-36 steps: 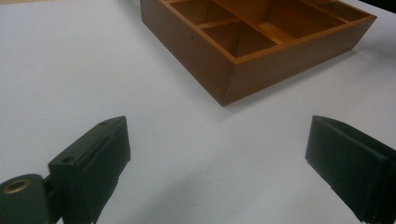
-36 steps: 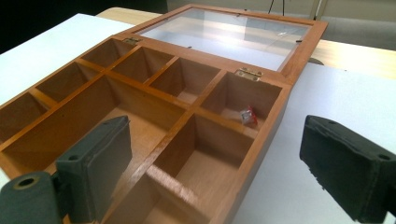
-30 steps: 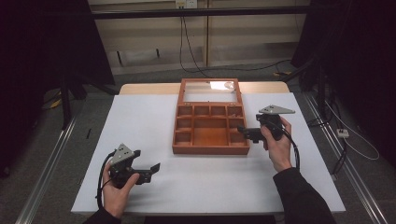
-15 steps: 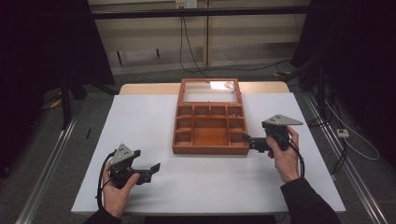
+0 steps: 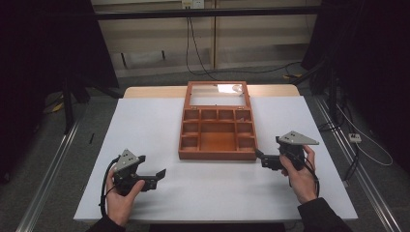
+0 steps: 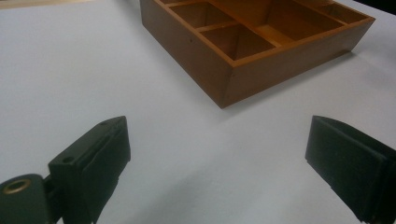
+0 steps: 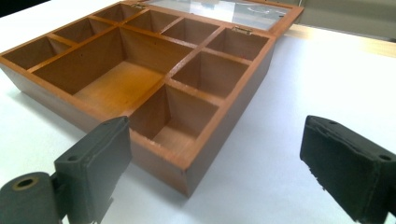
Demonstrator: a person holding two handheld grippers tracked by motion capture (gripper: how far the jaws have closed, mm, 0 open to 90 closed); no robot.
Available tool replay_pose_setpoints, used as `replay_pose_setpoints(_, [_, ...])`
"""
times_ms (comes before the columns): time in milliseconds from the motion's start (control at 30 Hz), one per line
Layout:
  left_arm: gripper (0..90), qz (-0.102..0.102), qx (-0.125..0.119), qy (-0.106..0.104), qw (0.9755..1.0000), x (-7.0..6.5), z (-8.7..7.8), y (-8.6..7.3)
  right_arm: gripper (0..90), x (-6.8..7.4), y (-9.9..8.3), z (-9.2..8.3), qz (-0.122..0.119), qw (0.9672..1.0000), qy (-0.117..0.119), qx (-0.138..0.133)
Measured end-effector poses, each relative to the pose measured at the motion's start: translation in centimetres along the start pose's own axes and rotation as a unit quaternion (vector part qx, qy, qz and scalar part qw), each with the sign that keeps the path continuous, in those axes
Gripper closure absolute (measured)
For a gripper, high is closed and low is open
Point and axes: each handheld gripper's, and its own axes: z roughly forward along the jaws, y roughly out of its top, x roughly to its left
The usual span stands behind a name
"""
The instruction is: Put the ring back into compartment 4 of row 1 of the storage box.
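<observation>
On the table: we see a wooden box (image 5: 218, 133) lying open on the white table (image 5: 145, 125), its glass lid (image 5: 217, 94) folded back flat at the far side.
Box: it sits at the table's middle, a little toward the far edge; every compartment we can see is empty.
Right gripper: our right gripper (image 5: 261, 158) hovers just beside the box's near right corner (image 7: 187, 179), not touching it as far as we can tell.
Right fingers: spread wide and holding nothing; in the right gripper view one finger (image 7: 95, 161) overlaps the front wall, the other (image 7: 348, 163) stands out over bare table.
Left gripper: our left gripper (image 5: 157, 175) rests low near the table's front left, well apart from the box.
Left fingers: wide open too, empty; one pad (image 6: 93, 161) shows at the left, with the box's near left corner (image 6: 224, 88) ahead.
Risk, nudging: we judge the right fingers could knock the corner and skew the box, since nothing braces it.
Risk, lid: a shove toward the far side could strain the hinges (image 7: 241, 29) or scrape the glass.
Risk, grip: closing on the corner alone might let the wall slip out.
Cause: approaching one-handed while our left stays too far off to steady it.
</observation>
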Motion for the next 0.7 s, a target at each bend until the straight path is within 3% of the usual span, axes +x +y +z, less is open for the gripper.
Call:
replay_pose_setpoints(567, [7.8,0.003,0.001,0.004,1.0000,-0.2,0.0,-0.1,8.3,-0.4,-3.1,-3.4,0.018,0.9996,-0.021,-0.003])
replay_pose_setpoints(700, [6.9,-0.005,-0.006,0.012,0.9999,-0.1,-0.1,-0.1,8.0,-0.5,-3.9,-3.7,0.021,0.9995,-0.024,0.005])
